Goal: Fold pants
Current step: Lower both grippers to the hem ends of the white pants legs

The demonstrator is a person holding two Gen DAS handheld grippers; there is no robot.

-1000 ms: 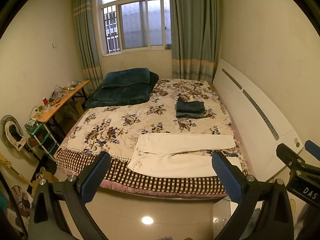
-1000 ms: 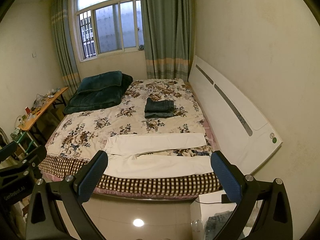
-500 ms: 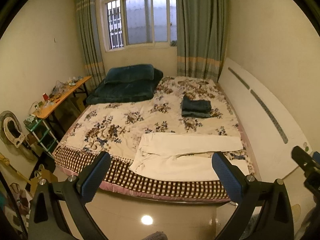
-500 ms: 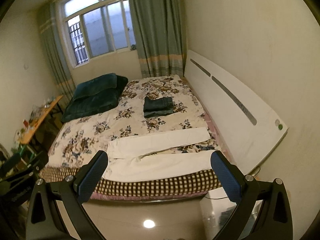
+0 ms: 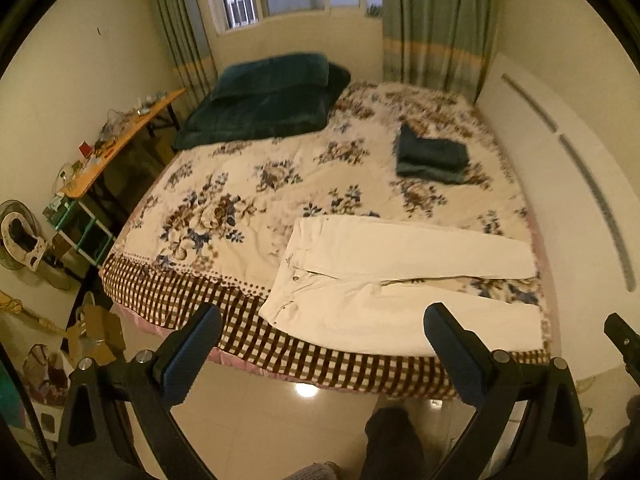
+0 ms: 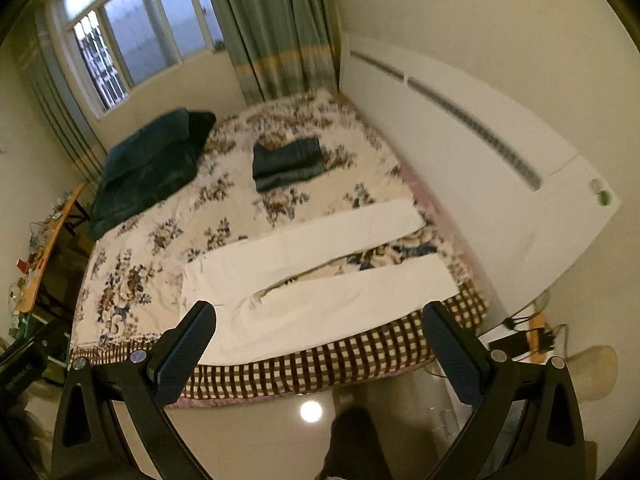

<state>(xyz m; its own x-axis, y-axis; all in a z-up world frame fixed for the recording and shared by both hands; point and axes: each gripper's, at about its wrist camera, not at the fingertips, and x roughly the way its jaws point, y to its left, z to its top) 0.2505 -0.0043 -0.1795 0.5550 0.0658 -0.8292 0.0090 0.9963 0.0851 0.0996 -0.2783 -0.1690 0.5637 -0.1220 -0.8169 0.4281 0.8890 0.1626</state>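
White pants (image 5: 384, 280) spread flat on the bed's (image 5: 240, 200) near edge, likely limp and light, best pinched at waistband and cuffs; left gripper (image 5: 324, 348) and right gripper (image 6: 320, 348) wide open, empty.

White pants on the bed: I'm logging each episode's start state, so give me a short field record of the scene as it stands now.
target: white pants, unfolded, laid flat with legs apart along the near edge of the bed
waistband: toward the left side of the bed
other clothing: dark folded pants farther back on the bed, apart from the white pair
bedding: dark green quilt near the window
left gripper: open, empty, above the floor short of the bed
right gripper: open, empty, not touching the pants
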